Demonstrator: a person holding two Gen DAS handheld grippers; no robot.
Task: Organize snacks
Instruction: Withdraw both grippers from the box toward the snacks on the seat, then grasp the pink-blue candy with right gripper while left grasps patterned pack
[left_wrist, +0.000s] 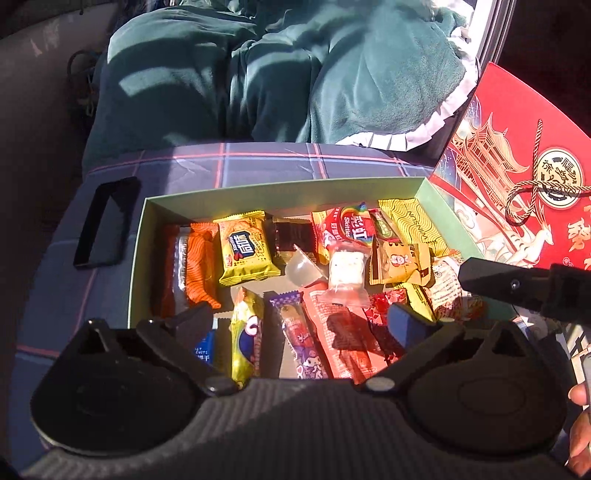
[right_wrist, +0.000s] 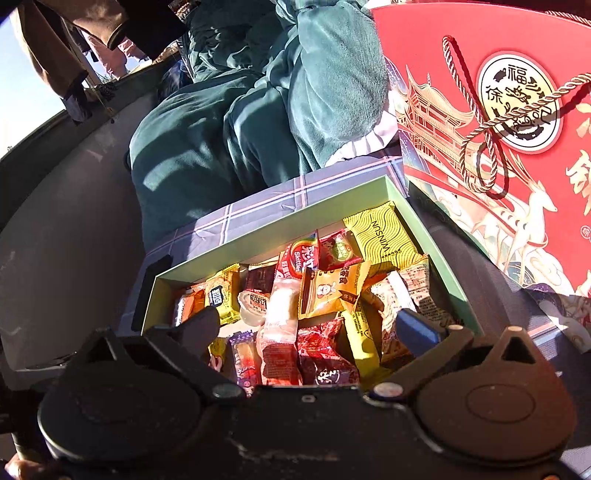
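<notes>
Green cardboard makes the walls of the open box (left_wrist: 207, 192), and the snacks sit in a shiny, crinkly pile inside it. The box rests on a checked cloth (left_wrist: 258, 162) with thin pink lines. A red Skittles bag (left_wrist: 349, 227) has a rainbow and the word "Skittles" on it. Behind it lies a flat yellow packet (left_wrist: 410, 225) with wavy lines that reads "WINSUN". A puffy yellow pack (left_wrist: 245, 249) has a dark blue label with white Chinese writing. Near it is a small clear jelly cup (left_wrist: 301, 267), round and smooth, and an orange wrapper (left_wrist: 199, 266) with swirly lines. A see-through wrapper (left_wrist: 345, 273) holds something white and square. A long purple stick (left_wrist: 301, 338) has zigzag ends. Beside the box leans a big red lid (right_wrist: 491, 122) with gold towers, a white deer, a round seal with Chinese words, and a twisted rope cord (right_wrist: 476, 122). The left gripper (left_wrist: 301, 319) hangs over the near end of the box with its fingers wide apart and nothing in them. The right gripper (right_wrist: 314, 328) is the same, spread wide and holding nothing. A soft, fuzzy dark green blanket (left_wrist: 236, 81) is bunched up behind.
</notes>
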